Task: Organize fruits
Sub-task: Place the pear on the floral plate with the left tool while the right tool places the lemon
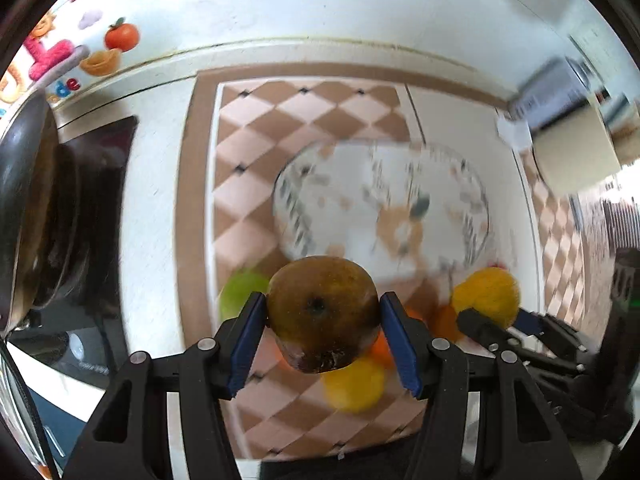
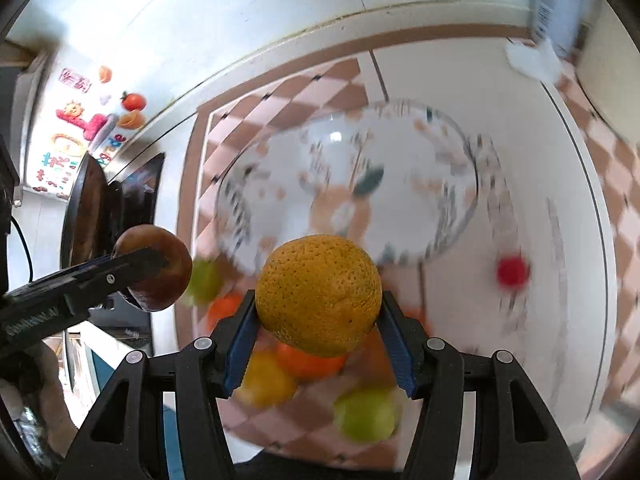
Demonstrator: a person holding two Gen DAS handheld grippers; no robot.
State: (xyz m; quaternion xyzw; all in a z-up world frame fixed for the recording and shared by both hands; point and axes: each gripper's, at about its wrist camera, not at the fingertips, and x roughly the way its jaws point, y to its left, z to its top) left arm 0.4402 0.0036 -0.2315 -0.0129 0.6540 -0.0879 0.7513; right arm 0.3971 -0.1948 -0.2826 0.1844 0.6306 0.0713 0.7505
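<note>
Left gripper [image 1: 322,334] is clamped across the flanks of a brown apple [image 1: 322,312], apparently firm but bruise-prone. Right gripper [image 2: 318,334] is closed on a rough-skinned orange [image 2: 318,294], probably heavier and grippy. Beyond both, the glass bowl [image 2: 460,216] rests on the surface, fragile.

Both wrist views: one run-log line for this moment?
left gripper: shut on brown fruit | right gripper: shut on orange | glass bowl: empty, ahead

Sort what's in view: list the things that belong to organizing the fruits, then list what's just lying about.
Job: brown fruit in left gripper; orange in right gripper; glass bowl; green fruit; small red fruit.
Lying about: black pan; wall stickers.
</note>
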